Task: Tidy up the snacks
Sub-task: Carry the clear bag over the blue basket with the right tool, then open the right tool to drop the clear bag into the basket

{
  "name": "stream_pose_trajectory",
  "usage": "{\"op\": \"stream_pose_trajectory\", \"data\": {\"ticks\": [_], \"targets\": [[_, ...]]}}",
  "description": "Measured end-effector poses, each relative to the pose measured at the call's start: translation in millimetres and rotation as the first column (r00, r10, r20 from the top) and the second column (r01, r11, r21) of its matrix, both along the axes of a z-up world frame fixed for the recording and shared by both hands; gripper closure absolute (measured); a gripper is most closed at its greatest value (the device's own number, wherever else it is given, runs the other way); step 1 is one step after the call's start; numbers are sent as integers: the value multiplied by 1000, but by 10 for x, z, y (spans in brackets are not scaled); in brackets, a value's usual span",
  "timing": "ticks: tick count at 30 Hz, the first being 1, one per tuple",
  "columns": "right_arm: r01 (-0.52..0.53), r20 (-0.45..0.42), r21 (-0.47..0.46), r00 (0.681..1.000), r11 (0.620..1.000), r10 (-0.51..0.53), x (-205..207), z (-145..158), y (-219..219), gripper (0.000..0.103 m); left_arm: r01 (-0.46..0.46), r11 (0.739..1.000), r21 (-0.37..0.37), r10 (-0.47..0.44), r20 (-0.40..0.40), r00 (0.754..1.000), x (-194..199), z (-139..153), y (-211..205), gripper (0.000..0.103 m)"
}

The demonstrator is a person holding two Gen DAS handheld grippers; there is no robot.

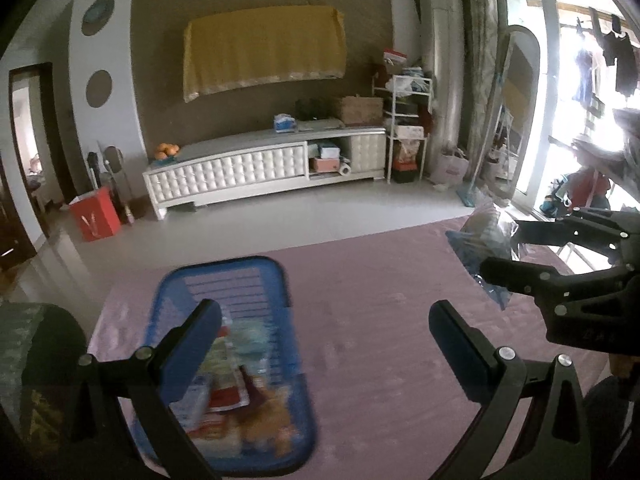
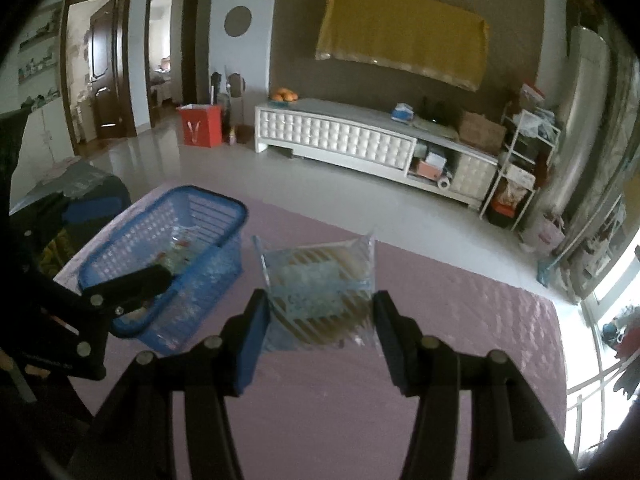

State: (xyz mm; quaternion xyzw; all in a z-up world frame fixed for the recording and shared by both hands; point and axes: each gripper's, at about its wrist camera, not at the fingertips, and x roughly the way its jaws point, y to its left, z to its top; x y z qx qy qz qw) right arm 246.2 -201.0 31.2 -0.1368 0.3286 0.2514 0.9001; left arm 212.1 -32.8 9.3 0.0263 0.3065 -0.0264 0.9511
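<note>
Gripping a clear snack packet point(image 2: 320, 292) between its two blue pads, our right gripper point(image 2: 322, 334) is clenched on the packet's sides, and the packet is held up off the pink table cover point(image 2: 460, 340). The packet shows a striped biscuit-coloured filling and a pale blue label; its finer print is too blurred to read. Our left gripper point(image 1: 326, 344) stands released, its jaws wide apart with nothing between them, above the near part of the cover. Just under and beyond its left finger point(image 1: 192, 344) sits the blue basket point(image 1: 240, 268), a slatted plastic one placed toward the left edge of the cover, with its long side running away from us. Inside it lie several snack packs point(image 1: 236, 392) in red, white and orange wrappers, blurred, piled at the near end. In the left wrist view, we see the right gripper with its packet over the far right part of the cover. Beyond the far edge of the cover the grey floor point(image 1: 280, 216) reaches a white cabinet point(image 1: 256, 168) against the brown wall, with a yellow cloth point(image 1: 264, 48) hanging above it and a red bag point(image 1: 96, 216) on the floor to its left.
</note>
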Motion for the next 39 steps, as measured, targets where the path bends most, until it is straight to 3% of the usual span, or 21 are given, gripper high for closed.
{"op": "stream_pose_trajectory", "data": {"ticks": [8, 13, 24, 33, 39], "targets": [[-75, 9, 16, 997, 997, 75, -124, 64, 599, 46, -66, 997, 42, 65, 33, 997, -268, 193, 607, 0], [-124, 0, -3, 992, 992, 124, -103, 18, 978, 46, -116, 993, 28, 115, 35, 993, -331, 196, 1005, 0], [-191, -50, -124, 981, 974, 186, 34, -310, 1643, 46, -200, 980, -1, 199, -54, 978, -114, -244, 1626, 0], [-208, -126, -242, 975, 948, 182, 264, -750, 1838, 46, -195, 981, -6, 193, -119, 974, 124, -597, 1786, 0], [-214, -138, -306, 974, 927, 180, 350, -891, 1916, 45, -197, 980, -14, 193, -147, 970, 234, -739, 1833, 0]]}}
